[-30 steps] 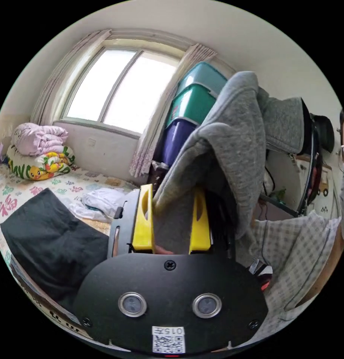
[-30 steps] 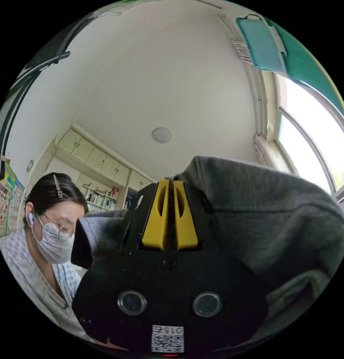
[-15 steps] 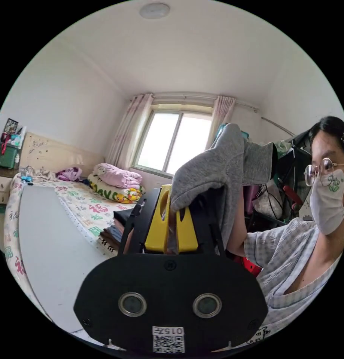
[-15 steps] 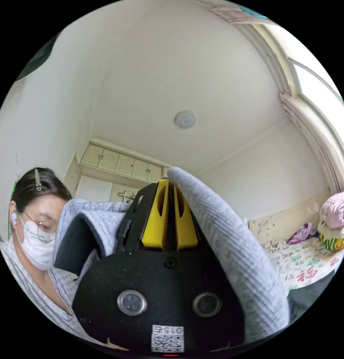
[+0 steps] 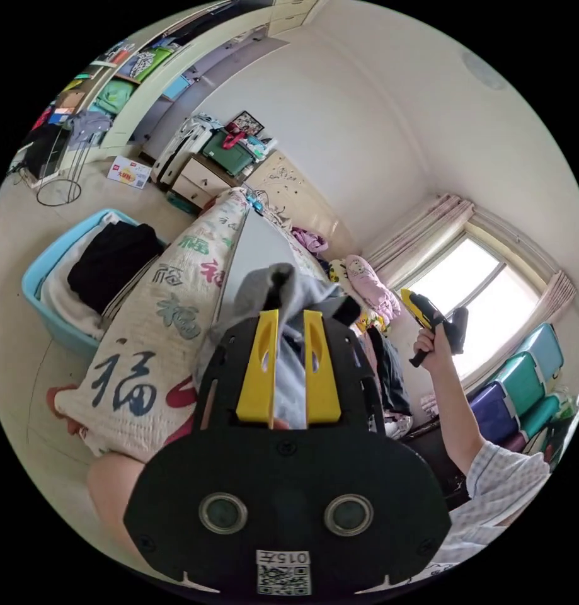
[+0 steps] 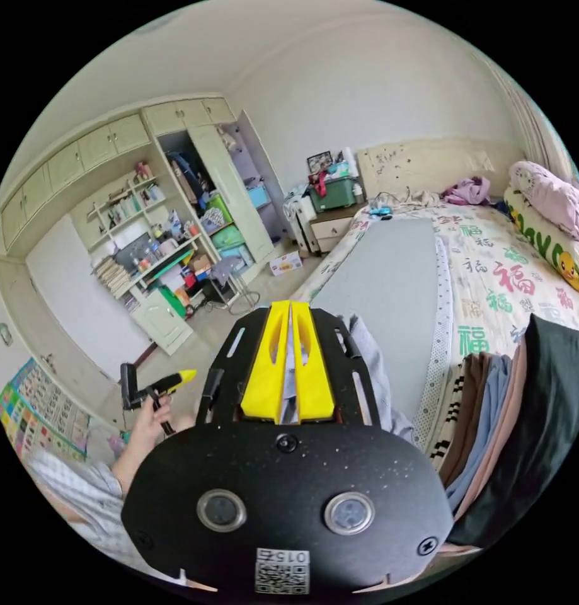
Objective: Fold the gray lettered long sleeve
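— Where are the grippers?

— The left gripper (image 5: 288, 313) points over the bed (image 5: 144, 353), its yellow jaws parted around a bunch of the gray long sleeve (image 5: 283, 287). The right gripper (image 6: 290, 309) has its jaws pressed nearly together, pinching a thin fold of the same cloth.

— And the garment?

— It hangs crumpled between the jaws, above a gray board (image 6: 390, 283) on the patterned bedspread.

Bed (image 6: 491, 265) w/ patterned sheet, wardrobe (image 6: 220, 183) open, bright window (image 5: 491, 309) w/ curtains, beige floor (image 5: 18, 252).
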`<state>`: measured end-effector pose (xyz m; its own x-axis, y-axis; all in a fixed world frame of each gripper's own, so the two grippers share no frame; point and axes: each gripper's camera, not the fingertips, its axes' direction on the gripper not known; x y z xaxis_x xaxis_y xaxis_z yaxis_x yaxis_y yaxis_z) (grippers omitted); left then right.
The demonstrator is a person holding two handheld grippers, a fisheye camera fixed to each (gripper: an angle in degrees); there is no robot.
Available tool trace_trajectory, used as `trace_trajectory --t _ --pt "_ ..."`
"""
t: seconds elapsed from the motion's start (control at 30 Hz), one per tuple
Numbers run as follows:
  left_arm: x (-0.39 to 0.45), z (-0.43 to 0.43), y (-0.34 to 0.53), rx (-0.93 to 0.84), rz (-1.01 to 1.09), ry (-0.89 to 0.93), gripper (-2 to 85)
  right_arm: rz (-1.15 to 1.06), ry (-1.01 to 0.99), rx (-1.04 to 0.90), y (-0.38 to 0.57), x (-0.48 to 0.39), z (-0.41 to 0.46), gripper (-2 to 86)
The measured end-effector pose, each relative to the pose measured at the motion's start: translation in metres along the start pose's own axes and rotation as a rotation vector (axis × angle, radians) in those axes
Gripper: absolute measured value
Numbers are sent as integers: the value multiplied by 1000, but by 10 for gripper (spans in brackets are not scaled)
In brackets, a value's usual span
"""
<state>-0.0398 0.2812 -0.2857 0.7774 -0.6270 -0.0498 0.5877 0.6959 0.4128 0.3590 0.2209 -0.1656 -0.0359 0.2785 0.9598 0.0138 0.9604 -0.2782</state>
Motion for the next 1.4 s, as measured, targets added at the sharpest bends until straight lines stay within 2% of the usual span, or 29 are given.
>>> trace_trajectory --t 0.13,0.23,0.37,0.5,0.57,0.7,0.83,0.9,0.97,1.0,1.03,1.07,1.1,1.13,1.17,1.2,1.23,1.27,1.33,1.4 --pt "16 -4 47 -168 44 -17 97 -46 -7 -168 68 5 8 69" --pt "45 17 79 -315 93 -17 110 48 -9 -154 126 10 -19 90" --pt "77 47 103 -418 157 -108 157 189 14 -178 167 14 -46 104" --pt "94 74 115 -494 118 -43 162 160 38 -317 147 13 -35 120" --pt "100 80 118 -505 124 -81 152 149 -4 -344 118 15 -25 133" --pt "107 78 124 -507 91 -110 72 152 -85 -395 72 14 -6 129" --pt "116 57 123 -482 101 -23 20 80 -90 -444 30 10 3 58" --pt "122 47 115 -483 106 49 13 116 -179 -458 4 23 2 27" --pt "131 26 94 -426 131 191 9 127 -455 -295 -57 46 -38 14" --pt "135 0 68 -312 157 272 9 126 -520 -136 -101 67 -82 13" --pt "138 -36 34 -145 175 284 9 137 -510 -47 -124 81 -110 12" --pt "137 -57 16 -46 173 261 10 190 -427 176 -168 115 -178 12" --pt "129 -101 -14 173 128 185 13 232 -375 300 -185 133 -215 12" --pt "117 -140 -34 388 45 70 18 322 -275 550 -206 164 -284 15" --pt "112 -156 -40 477 15 -12 24 362 -119 735 -218 183 -338 19" --pt "106 -178 -48 585 -51 -187 36 444 105 787 -228 196 -368 24" --pt "101 -189 -49 614 -100 -266 57 504 181 794 -230 204 -376 31" --pt "101 -191 -48 614 -95 -263 67 607 217 797 -228 220 -382 43" --pt "107 -180 -29 560 -32 -324 98 572 140 777 -221 224 -373 80" --pt "113 -156 -13 488 -3 -431 100 563 189 715 -214 206 -339 95"
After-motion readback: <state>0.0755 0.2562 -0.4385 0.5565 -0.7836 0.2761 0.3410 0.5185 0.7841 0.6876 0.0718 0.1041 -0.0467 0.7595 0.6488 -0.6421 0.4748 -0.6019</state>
